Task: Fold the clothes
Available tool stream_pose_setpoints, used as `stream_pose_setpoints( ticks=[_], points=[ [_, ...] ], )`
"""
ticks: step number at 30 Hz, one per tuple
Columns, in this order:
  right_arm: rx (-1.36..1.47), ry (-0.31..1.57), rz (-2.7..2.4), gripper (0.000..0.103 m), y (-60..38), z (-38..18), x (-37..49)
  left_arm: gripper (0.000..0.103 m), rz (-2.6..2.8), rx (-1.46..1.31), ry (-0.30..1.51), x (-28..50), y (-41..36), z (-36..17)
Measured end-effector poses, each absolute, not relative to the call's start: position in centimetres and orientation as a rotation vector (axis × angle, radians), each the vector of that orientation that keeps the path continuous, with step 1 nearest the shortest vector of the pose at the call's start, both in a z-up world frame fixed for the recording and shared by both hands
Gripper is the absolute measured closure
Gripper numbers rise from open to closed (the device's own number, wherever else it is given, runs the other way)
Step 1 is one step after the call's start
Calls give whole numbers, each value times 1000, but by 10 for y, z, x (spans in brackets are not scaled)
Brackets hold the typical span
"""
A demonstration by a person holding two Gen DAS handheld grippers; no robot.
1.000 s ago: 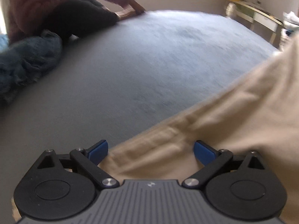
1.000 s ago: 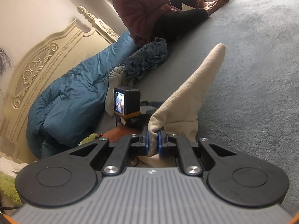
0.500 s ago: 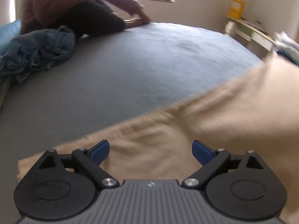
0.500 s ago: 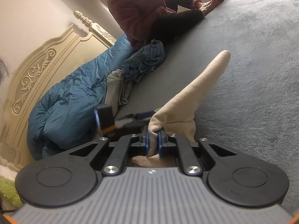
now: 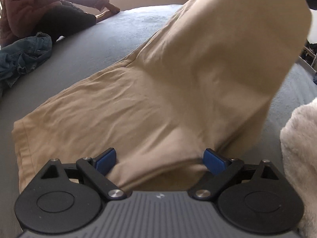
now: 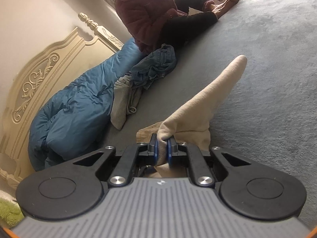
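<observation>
Leftmost, crumpled jeans point(image 5: 23, 55) lie on the grey bed point(image 5: 83, 45) beside a seated person point(image 5: 39, 10). Next, the left gripper point(image 5: 160, 159) hangs over the beige garment point(image 5: 122, 107) with its jaws spread wide, gripping nothing. Further right, the right gripper point(image 6: 162, 150) is pinched tight on a bunched edge of that garment, which rises off the bed.

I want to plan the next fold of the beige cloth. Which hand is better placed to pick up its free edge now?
Left. The left tool is open right over the beige cloth; the right tool is already shut on a bunch of it.
</observation>
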State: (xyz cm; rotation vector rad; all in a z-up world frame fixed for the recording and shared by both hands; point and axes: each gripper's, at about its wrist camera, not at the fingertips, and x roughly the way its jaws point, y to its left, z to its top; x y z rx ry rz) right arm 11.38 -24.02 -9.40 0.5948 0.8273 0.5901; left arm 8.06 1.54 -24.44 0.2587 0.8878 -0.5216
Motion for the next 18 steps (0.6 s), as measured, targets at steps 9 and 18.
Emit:
stream_pose_setpoints(
  ticks=[9,18],
  points=[
    [545,827,664,95,-197,-83,120,7,-435,123,831,65,62,-227],
    [526,847,750,95,-143,-88,136,19,-311,-84,763,51,131,-214]
  ],
)
